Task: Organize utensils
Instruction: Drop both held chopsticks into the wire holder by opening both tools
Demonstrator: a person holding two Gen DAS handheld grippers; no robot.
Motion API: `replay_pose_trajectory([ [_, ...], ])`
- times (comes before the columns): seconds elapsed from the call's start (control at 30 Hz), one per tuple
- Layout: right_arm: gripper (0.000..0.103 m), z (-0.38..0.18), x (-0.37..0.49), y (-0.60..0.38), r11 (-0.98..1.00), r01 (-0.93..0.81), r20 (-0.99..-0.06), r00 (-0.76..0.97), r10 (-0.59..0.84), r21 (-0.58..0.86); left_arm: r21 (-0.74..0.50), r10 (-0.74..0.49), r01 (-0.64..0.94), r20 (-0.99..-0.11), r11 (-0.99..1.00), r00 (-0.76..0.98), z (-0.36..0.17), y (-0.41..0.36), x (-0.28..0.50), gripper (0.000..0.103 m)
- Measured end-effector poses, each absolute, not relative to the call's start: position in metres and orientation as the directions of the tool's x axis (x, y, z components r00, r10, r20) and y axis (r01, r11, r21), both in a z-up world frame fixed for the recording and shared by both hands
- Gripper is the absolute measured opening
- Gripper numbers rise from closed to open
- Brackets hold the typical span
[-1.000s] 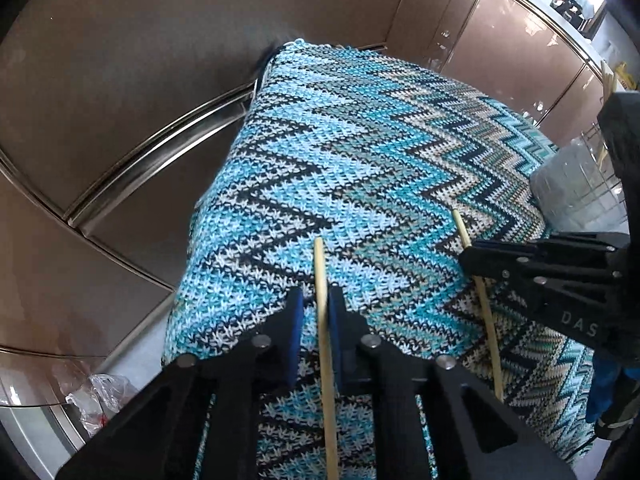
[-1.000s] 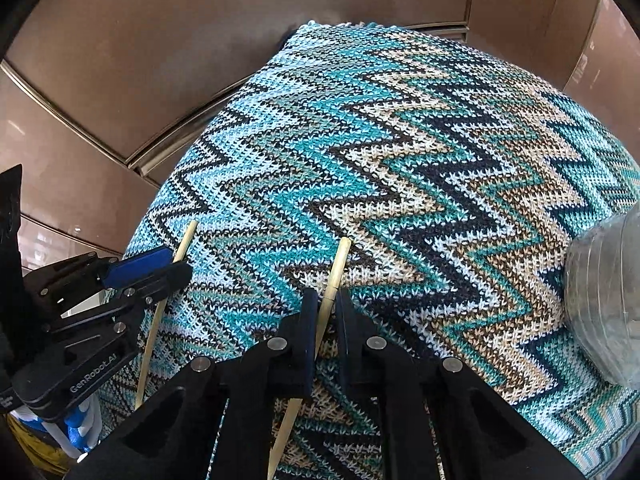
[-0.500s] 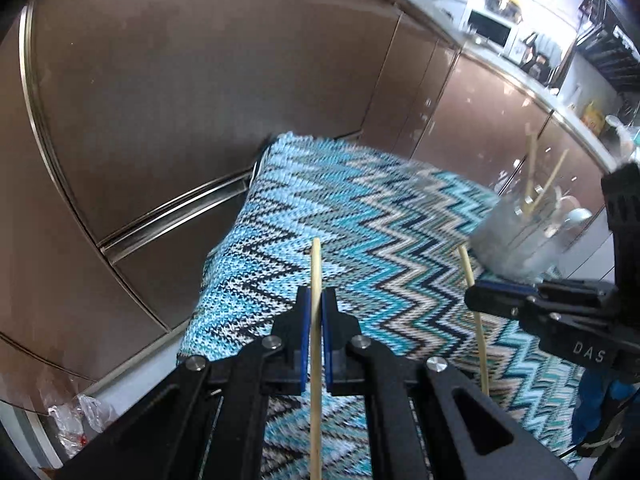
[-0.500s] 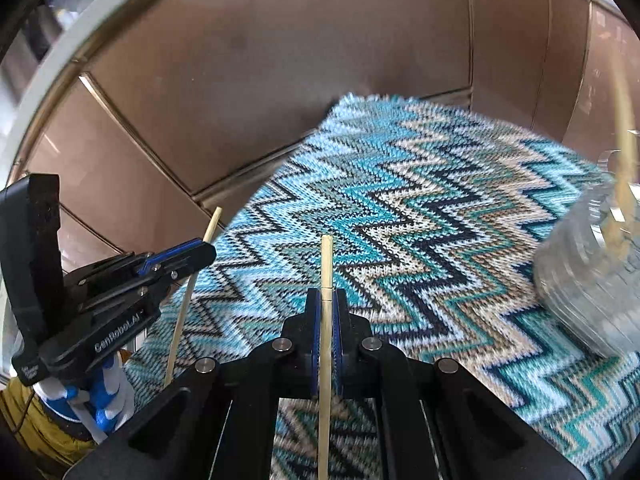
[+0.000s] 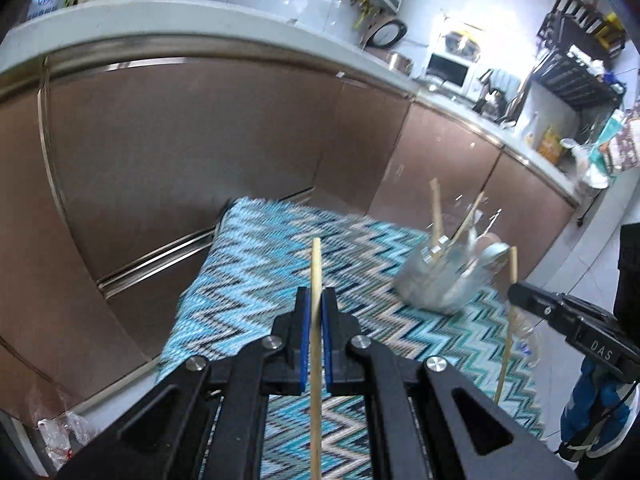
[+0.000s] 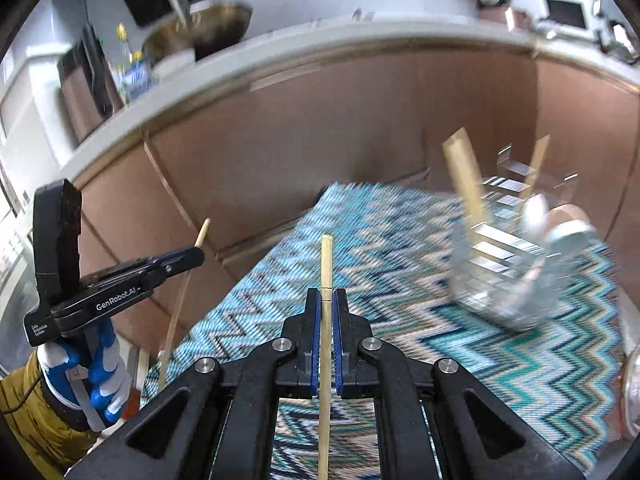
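Note:
My left gripper [image 5: 315,300] is shut on a wooden chopstick [image 5: 315,276] that stands up between its blue pads, above the zigzag cloth [image 5: 260,264]. My right gripper [image 6: 327,300] is shut on a second chopstick [image 6: 326,264]. Each gripper shows in the other's view: the right gripper [image 5: 514,290] with its chopstick [image 5: 508,320] at the right edge, the left gripper [image 6: 196,254] with its chopstick [image 6: 182,300] at the left. A clear utensil holder [image 5: 444,276] [image 6: 508,272] stands on the cloth ahead to the right, with several chopsticks and a spoon in it.
Brown cabinet doors [image 5: 200,152] with metal trim rise behind the cloth under a white countertop [image 5: 240,28]. A microwave [image 5: 448,70] and a dish rack [image 5: 576,64] stand on the far counter. A person's blue-and-white glove [image 6: 92,368] holds the left gripper.
Both grippers have risen from the cloth and tilted up, each carrying its chopstick. The holder, counter and kitchen have come into view.

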State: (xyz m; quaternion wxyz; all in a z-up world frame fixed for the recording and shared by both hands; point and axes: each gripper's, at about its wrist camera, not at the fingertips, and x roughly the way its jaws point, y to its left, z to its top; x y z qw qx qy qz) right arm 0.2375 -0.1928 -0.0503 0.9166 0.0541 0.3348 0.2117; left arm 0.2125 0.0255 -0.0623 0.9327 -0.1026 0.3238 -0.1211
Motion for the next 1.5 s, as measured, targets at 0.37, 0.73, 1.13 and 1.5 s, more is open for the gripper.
replay_pose_trajectory([
  [0.37,0.006,0.036,0.238,-0.249,0.947,-0.267,-0.265,0.914,0.307,0.176,-0.416,-0.453,0.306,-0.322,0.856,0.831,0.024,-0.040,0.254,0.005],
  [0.73,0.006,0.034,0.304,-0.273,0.973,-0.161,-0.099,0.979,0.180,0.167,-0.487,-0.450,0.344,-0.117,0.803,0.885,0.041,-0.108,0.338,0.005],
  [1.13,0.005,-0.011,0.344,-0.288,0.976,-0.115,-0.113,0.984,0.138,0.183,-0.477,-0.378,0.286,-0.107,0.831,0.920,-0.012,-0.149,0.394,0.005],
  [1.5,0.005,-0.036,0.345,-0.282,0.985,-0.093,-0.155,0.981,0.116,0.144,-0.473,-0.363,0.267,-0.123,0.840,0.924,-0.050,-0.148,0.399,0.007],
])
